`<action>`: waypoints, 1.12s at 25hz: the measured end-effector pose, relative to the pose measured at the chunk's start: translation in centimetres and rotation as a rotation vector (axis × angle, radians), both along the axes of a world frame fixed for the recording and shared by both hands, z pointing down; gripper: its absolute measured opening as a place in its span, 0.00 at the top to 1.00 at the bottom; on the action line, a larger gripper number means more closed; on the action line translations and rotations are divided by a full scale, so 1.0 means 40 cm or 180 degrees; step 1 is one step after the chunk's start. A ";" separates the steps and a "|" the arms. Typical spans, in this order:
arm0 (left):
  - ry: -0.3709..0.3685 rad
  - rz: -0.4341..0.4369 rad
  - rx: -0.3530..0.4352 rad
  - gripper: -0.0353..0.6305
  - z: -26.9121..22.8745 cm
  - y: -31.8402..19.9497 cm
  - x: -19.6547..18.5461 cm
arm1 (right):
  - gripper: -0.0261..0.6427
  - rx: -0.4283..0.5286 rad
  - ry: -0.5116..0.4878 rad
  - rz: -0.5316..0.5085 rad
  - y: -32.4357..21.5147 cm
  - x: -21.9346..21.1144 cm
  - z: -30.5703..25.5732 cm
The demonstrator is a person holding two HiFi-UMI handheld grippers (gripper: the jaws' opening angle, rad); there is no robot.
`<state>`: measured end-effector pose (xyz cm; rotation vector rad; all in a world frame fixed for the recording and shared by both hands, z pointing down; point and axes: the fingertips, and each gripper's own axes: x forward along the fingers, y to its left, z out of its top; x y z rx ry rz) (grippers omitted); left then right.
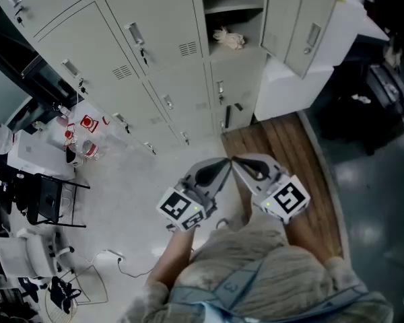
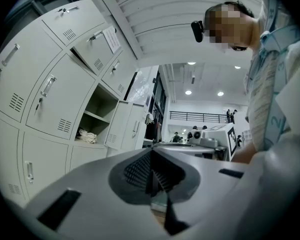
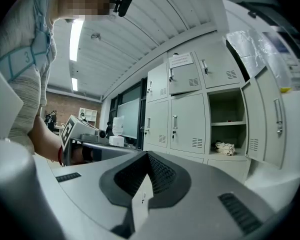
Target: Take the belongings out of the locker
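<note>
Head view, open locker, pale bundle inside

— What's the person wearing?
— A pale, textured top crossed by light blue lines, with a blue "3" printed on it and a "2" elsewhere. A small black camera sits at the head, and a thin red band circles the left wrist.
— And the tools?
— The left gripper and right gripper are light grey shells tapering to a point. The jaws are lined with dark ribbed pads. Each carries a white cube printed with black square markers.
</note>
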<state>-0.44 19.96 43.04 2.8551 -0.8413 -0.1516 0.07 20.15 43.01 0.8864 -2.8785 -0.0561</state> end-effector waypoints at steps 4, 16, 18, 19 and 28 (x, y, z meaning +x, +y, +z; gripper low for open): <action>0.0045 0.0018 0.0003 0.94 -0.004 0.004 -0.002 | 0.96 -0.0071 -0.0141 -0.0032 0.003 -0.001 -0.008; 0.0077 -0.0044 -0.0017 0.94 0.004 0.001 -0.021 | 0.96 -0.0124 -0.0259 0.0028 0.001 -0.018 -0.001; 0.0063 -0.0042 -0.0021 0.94 0.008 0.002 -0.021 | 0.96 -0.0121 -0.0259 0.0037 0.001 -0.017 0.004; 0.0054 -0.0041 -0.0021 0.94 0.009 0.002 -0.020 | 0.96 -0.0114 -0.0262 0.0040 0.001 -0.016 0.006; 0.0021 -0.0048 -0.0050 0.94 0.014 0.012 -0.025 | 0.96 -0.0139 -0.0284 0.0054 0.011 -0.020 0.015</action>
